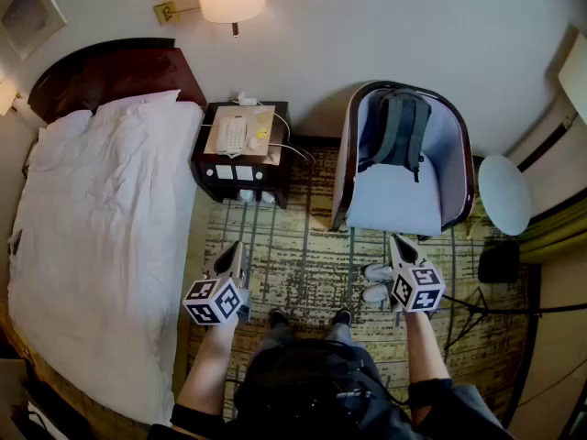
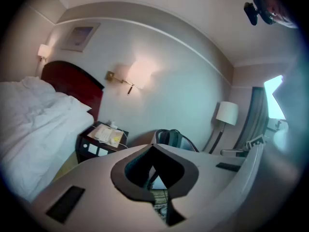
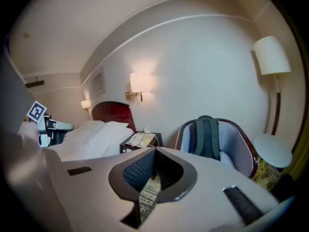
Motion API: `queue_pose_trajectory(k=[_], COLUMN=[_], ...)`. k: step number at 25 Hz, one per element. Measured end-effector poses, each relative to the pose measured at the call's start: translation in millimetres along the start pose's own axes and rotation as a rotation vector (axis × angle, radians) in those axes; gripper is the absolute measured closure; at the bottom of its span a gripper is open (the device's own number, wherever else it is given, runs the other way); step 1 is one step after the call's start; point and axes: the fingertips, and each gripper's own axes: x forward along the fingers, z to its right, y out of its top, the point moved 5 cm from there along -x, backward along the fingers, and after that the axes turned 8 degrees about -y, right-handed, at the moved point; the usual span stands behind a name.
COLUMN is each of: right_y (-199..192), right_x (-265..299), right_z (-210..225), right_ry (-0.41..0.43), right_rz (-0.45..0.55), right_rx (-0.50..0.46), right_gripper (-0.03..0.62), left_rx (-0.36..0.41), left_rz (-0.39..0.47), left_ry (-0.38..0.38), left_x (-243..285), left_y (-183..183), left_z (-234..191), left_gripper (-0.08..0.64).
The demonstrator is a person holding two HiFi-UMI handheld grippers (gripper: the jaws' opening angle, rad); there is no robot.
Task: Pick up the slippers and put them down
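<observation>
The slippers (image 1: 375,272) lie side by side on the carpet (image 1: 303,264) just in front of the chair (image 1: 404,200), toes toward its front edge. A backpack (image 1: 400,131) leans against the chair's back.

Your right claw (image 1: 396,242) is closed and grips nothing. In the right gripper view its tips (image 3: 154,152) meet, with only carpet showing through the slot below them and the chair (image 3: 236,149) ahead and to the right. From the head view the claw sits in front of the chair, its tips pointing at the seat's front edge. The slippers are just beside it on its inner side, next to its marker cube and not between the tips. You cannot tell from these views how high the claw is above them.

Your left claw (image 1: 235,251) is closed and empty too; its tips (image 2: 153,147) meet in the left gripper view. It is well apart from the chair and the slippers, out on the bed (image 1: 101,236) side of the chair.
</observation>
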Motion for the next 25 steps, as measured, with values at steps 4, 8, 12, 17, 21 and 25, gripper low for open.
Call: queue_pose_trajectory(k=[4, 8, 12, 17, 21, 25], right_y=[13, 19, 17, 14, 15, 16], right_x=[33, 53, 63, 73, 84, 94], right_z=[-92, -175, -210, -230, -246, -261], right_ry=[0.167, 0.314, 0.358, 0.335, 0.301, 0.282], right_rz=[0.011, 0.009, 0.005, 0.001, 0.009, 0.018], right_rx=[-0.113, -0.187, -0.209, -0.212, -0.203, -0.191], right_gripper=[0.592, 0.592, 0.592, 0.592, 0.592, 0.592], left_rx=[0.028, 0.035, 0.028, 0.041, 0.071, 0.102], left_rz=[0.023, 0.048, 0.045, 0.042, 0.028, 0.005], left_ry=[0.115, 0.194, 0.212, 0.178, 0.125, 0.070], left_x=[-43, -78, -92, -90, -80, -67], left_y=[0, -3, -5, 1, 12, 19], left_z=[-46, -79, -96, -118, -138, -155], left_gripper=[0.560, 0.560, 0.560, 0.560, 0.560, 0.560])
